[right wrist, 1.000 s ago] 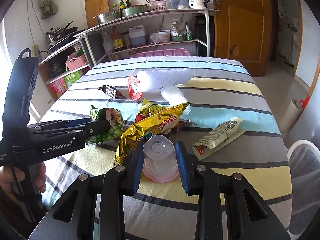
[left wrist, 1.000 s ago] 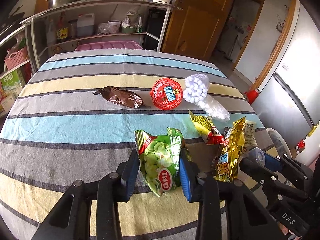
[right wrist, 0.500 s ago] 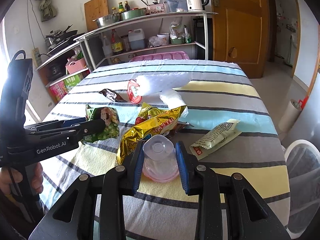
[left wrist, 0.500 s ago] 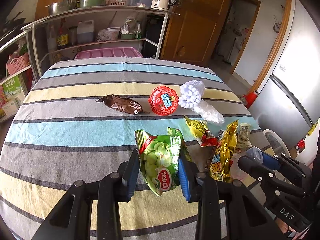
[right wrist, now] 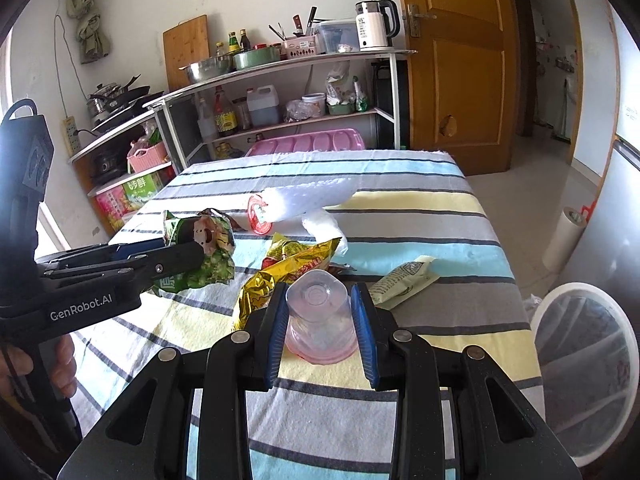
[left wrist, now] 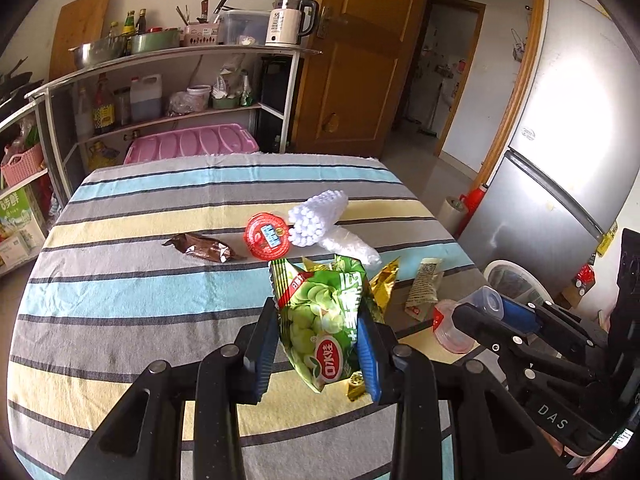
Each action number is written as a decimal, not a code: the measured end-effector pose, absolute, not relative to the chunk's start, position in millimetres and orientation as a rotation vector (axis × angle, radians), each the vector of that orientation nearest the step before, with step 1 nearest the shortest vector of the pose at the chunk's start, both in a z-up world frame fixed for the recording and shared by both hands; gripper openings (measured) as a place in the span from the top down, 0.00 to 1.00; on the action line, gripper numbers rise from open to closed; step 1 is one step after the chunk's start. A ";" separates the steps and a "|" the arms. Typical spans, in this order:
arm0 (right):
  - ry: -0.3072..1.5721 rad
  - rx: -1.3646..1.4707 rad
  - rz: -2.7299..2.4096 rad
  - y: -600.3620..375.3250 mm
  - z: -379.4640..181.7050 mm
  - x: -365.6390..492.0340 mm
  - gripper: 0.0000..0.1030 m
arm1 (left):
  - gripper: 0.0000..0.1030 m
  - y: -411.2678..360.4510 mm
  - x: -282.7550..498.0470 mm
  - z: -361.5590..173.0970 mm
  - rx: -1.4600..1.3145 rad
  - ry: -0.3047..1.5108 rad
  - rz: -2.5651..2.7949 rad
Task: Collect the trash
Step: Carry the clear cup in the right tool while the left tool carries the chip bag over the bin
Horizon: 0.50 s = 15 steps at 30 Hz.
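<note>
My left gripper is shut on a green snack bag and holds it above the striped table; the bag also shows in the right wrist view. My right gripper is shut on a clear plastic cup, bottom facing the camera, above the table's near right part. On the cloth lie a gold wrapper, a pale sachet, a brown wrapper, a red round lid and a white foam bundle.
A white mesh-lined bin stands on the floor right of the table. The striped tablecloth covers the table. A metal shelf rack with kitchenware stands behind, a pink tray at the far edge, a fridge at right.
Both grippers have risen with their loads; the green bag is lifted off the cloth and the left view has tilted up. The trash on the table has not moved.
</note>
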State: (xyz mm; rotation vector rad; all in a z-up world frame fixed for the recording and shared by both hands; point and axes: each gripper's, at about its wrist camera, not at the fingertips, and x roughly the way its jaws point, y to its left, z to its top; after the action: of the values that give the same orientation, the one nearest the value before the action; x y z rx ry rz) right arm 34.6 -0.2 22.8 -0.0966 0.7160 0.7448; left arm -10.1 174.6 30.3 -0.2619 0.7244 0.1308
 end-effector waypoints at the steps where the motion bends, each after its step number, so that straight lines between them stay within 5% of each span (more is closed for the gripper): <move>1: 0.710 -0.091 0.736 -4.4 24.7 34.5 0.68 | 0.65 170.9 -8.7 32.4 -0.257 0.723 0.121; 15: 0.656 -0.024 0.574 -86.0 46.9 37.4 0.68 | 0.65 96.2 19.3 50.7 -0.161 0.698 -0.035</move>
State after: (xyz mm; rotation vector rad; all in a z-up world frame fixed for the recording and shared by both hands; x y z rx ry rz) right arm 37.4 -86.0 46.9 -0.0236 0.6560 0.5736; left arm 19.3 96.2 50.7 -0.1611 0.6985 -0.0351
